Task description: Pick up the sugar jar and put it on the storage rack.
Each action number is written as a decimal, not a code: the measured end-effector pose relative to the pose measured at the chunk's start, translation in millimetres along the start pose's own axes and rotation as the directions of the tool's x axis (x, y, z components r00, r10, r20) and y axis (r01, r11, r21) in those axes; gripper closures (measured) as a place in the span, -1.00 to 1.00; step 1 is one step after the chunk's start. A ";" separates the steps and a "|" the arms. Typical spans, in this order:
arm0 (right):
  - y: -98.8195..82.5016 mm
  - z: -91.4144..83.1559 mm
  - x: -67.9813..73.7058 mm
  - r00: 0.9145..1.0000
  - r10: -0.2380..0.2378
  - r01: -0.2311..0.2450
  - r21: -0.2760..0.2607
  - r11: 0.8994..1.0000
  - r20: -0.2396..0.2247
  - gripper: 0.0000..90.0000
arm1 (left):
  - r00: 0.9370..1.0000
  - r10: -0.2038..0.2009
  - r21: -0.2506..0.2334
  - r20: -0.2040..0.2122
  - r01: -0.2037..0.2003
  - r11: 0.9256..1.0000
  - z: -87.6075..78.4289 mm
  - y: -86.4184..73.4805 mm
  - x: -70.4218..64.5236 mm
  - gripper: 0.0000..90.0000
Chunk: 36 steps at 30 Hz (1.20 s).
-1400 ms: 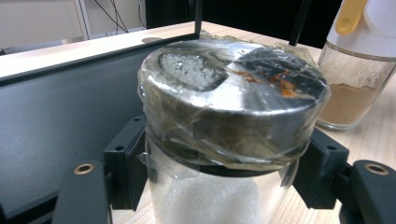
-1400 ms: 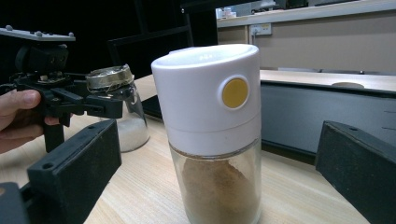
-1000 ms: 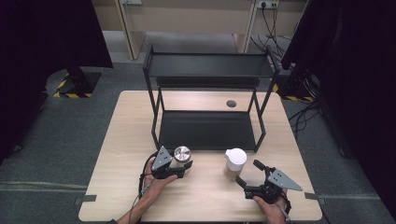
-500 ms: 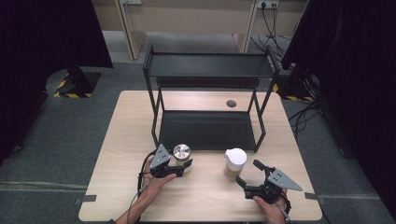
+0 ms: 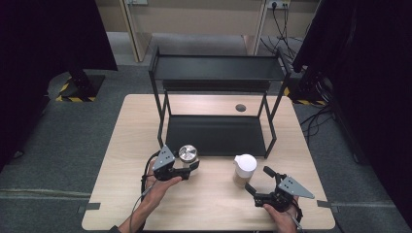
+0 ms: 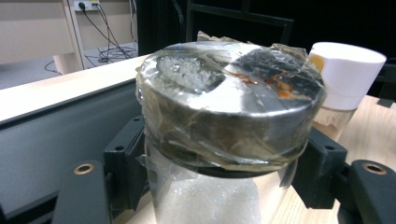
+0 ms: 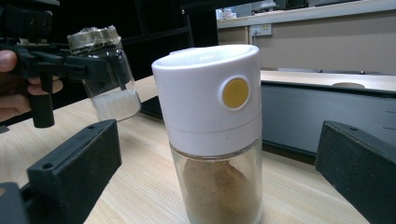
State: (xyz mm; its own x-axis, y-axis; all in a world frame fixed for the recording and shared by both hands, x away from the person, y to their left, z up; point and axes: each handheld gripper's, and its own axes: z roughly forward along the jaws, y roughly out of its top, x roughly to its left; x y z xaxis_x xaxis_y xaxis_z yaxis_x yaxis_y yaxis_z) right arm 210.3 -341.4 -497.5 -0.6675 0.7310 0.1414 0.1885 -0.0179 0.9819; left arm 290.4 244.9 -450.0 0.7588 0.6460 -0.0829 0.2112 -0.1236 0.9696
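Your left gripper (image 5: 187,167) is clamped on the clear glass jar with the taped metal lid (image 5: 187,154); in the left gripper view its two black jaws press the glass on either side just under the lid, and white grains (image 6: 210,200) fill the lower part of the jar. The jar stands upright near the front edge of the black metal two-tier rack (image 5: 216,73), just in front of the rack's lower shelf, on the pale wooden table (image 5: 136,126); whether its base rests on the wood or hangs just above it you cannot tell from these views. In the right gripper view the same jar (image 7: 109,74) sits at the left, gripped just below its lid, with your left hand's fingers (image 7: 14,88) wrapped round the gripper's handle. Your right gripper (image 5: 256,179) has its jaws wide apart and holds nothing. The glass shaker with the white cap and round yellow button (image 7: 212,126) stands upright between the jaws, with clear space on each side, and brown powder (image 7: 217,191) fills its lower half. From above, this shaker (image 5: 244,169) stands on the table to the right of the jar, near the rack's front right leg, with the right gripper just behind it on your side.
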 end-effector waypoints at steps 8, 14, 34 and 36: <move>-0.2 0.2 -0.2 1.000 0.000 0.000 0.001 1.000 -0.001 -0.98 | 1.000 0.002 -0.007 0.002 -0.002 1.000 -4.3 15.3 3.9 -0.32; -0.4 0.5 -0.3 1.000 0.000 0.000 0.001 1.000 -0.001 -0.98 | 1.000 0.022 0.000 0.012 -0.022 1.000 0.1 29.2 3.4 -0.32; -0.7 0.2 -0.6 1.000 0.002 -0.002 -0.002 1.000 -0.003 -0.98 | 0.999 -0.001 -0.011 0.047 0.001 1.000 4.0 78.5 15.0 -0.32; -0.8 0.3 -0.7 1.000 0.002 -0.002 -0.002 1.000 -0.004 -0.98 | 0.999 0.005 -0.010 0.043 -0.005 1.000 3.0 85.6 15.7 -0.31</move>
State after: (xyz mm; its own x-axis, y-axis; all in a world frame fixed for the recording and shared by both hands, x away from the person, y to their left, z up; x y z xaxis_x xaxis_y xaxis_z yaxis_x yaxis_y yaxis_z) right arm 210.9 -341.6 -498.5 -0.6697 0.7286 0.1437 0.1882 -0.0207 0.9819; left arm 322.3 242.2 -369.0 0.7857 0.6123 -0.0876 0.2013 -0.1192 0.9723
